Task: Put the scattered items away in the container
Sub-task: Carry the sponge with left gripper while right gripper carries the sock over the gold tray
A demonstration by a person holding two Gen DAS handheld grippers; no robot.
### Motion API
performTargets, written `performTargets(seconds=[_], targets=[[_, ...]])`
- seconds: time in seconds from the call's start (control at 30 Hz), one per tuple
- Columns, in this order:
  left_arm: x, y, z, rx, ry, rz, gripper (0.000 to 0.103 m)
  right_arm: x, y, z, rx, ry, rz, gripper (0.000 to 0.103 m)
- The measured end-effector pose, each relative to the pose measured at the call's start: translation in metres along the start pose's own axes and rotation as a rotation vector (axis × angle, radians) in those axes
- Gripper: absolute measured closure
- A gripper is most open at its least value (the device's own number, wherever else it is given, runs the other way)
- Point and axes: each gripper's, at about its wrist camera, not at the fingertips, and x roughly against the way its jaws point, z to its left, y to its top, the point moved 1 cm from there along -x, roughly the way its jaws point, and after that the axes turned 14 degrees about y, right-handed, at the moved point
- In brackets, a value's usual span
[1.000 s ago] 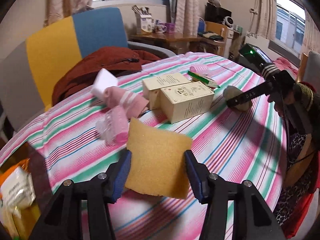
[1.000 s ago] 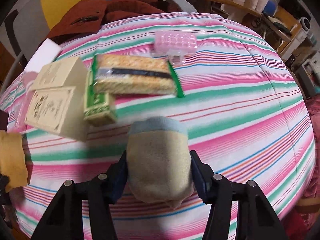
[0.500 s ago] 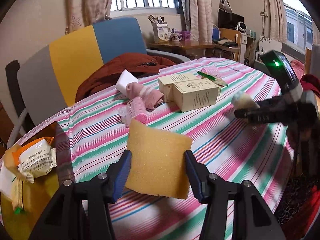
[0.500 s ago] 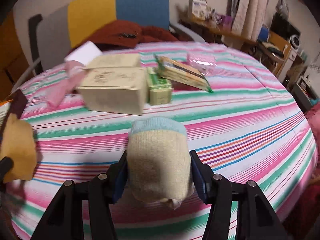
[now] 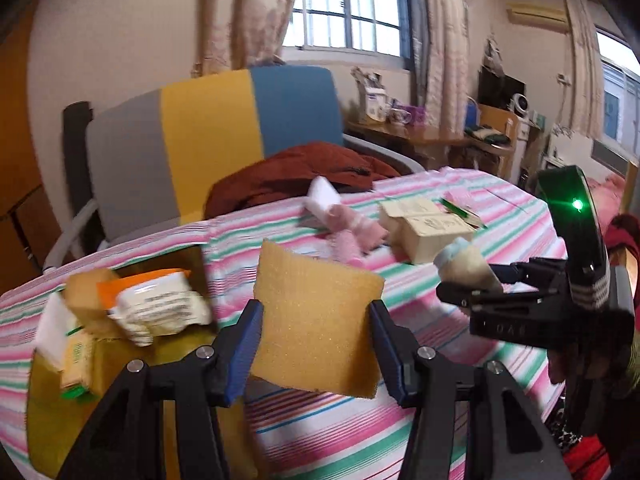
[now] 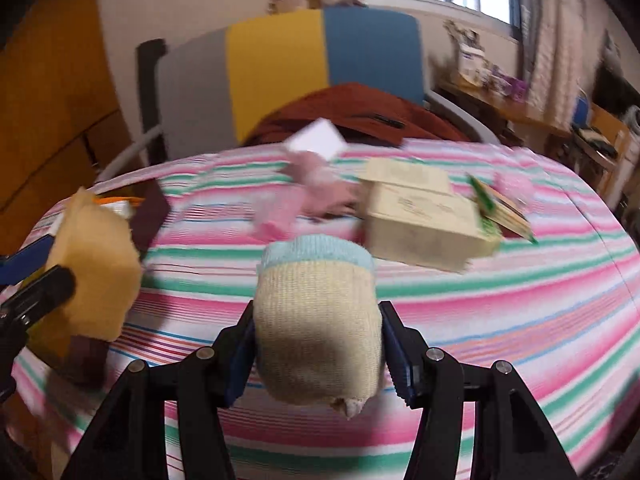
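Swinging both claws toward the container now. A second ago both wrist views looked across the middle of the bench; now the yellow box (image 5: 120, 364) fills the lower left of the left wrist view, with packets already inside it.

Left claw (image 5: 316, 320): clamped on the yellow sponge (image 5: 316, 320), both blue pads pressing its side edges. Same hold in all three left wrist frames, no slip. Sponge hangs in the air just right of the box's near wall, not yet over the opening.

Right claw (image 6: 316, 336): clamped on the rolled beige sock (image 6: 316, 320) with the light blue cuff, pads squeezing both sides. Grip unchanged too. From the left wrist view the right claw (image 5: 472, 284) trails to the right, over the striped cloth, farther from the box than the left one.

What changed: the box has come into frame and both payloads have travelled across the bench with it growing closer. Heavy motion blur in both current frames, so the sweep looks fast.

Meaning for the task: two items are in transit, neither dropped in yet. My read is the sponge goes in first, sock after.

Still out on the bench (image 6: 520, 320): two cream cartons (image 6: 420, 216), pink socks (image 6: 304, 196), white block (image 6: 316, 142), green-edged packet (image 6: 500, 208). Several more trips needed.

Risk: the box looks fairly full on its left side, so the sponge may perch on the packets.
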Motion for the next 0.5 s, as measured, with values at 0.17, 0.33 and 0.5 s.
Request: performTargets(seconds=[0.17, 0.33, 0.5], targets=[[0.001, -0.006, 0.043, 0.046, 0.072, 0.013, 0.049, -0.014, 0.009, 0.052, 0.059, 0.087, 0.004, 0.045], [0.001, -0.018, 0.095, 0.114, 0.141, 0.043, 0.049, -0.024, 0.013, 0.102, 0.119, 0.173, 0.004, 0.045], [-0.006, -0.038, 0.153, 0.18, 0.202, 0.102, 0.049, -0.034, 0.017, 0.151, 0.178, 0.254, 0.012, 0.045]])
